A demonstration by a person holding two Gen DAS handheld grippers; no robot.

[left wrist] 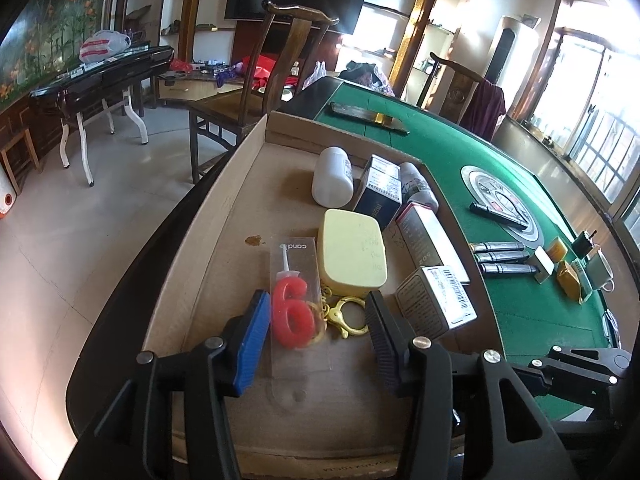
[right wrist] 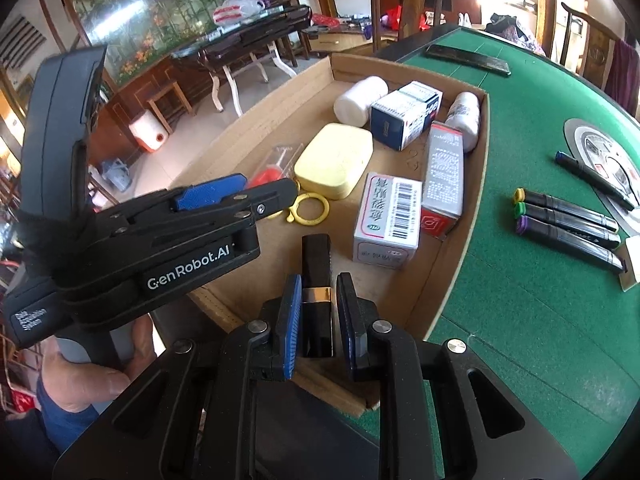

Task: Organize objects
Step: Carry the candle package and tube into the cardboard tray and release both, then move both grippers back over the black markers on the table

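Observation:
In the left wrist view a red "6" candle (left wrist: 292, 318) in a clear sleeve lies flat on the floor of the cardboard tray (left wrist: 240, 184). My left gripper (left wrist: 316, 336) stands open around the candle, and its right pad is well clear of it. A gold keyring clasp (left wrist: 348, 318) also lies between the fingers. In the right wrist view my right gripper (right wrist: 318, 312) is shut on a black lipstick tube (right wrist: 316, 264) with a gold band, held over the tray's near edge. The left gripper (right wrist: 260, 194) shows there from the side, over the candle (right wrist: 266, 178).
The tray also holds a pale yellow case (right wrist: 334, 160), a white bottle (right wrist: 360, 100), a second bottle (right wrist: 464, 118) and several printed boxes (right wrist: 386, 216). On the green table (right wrist: 520, 320) to the right lie three markers (right wrist: 568, 220) and a pen (right wrist: 592, 180). A person's hand (right wrist: 92, 368) grips the left handle.

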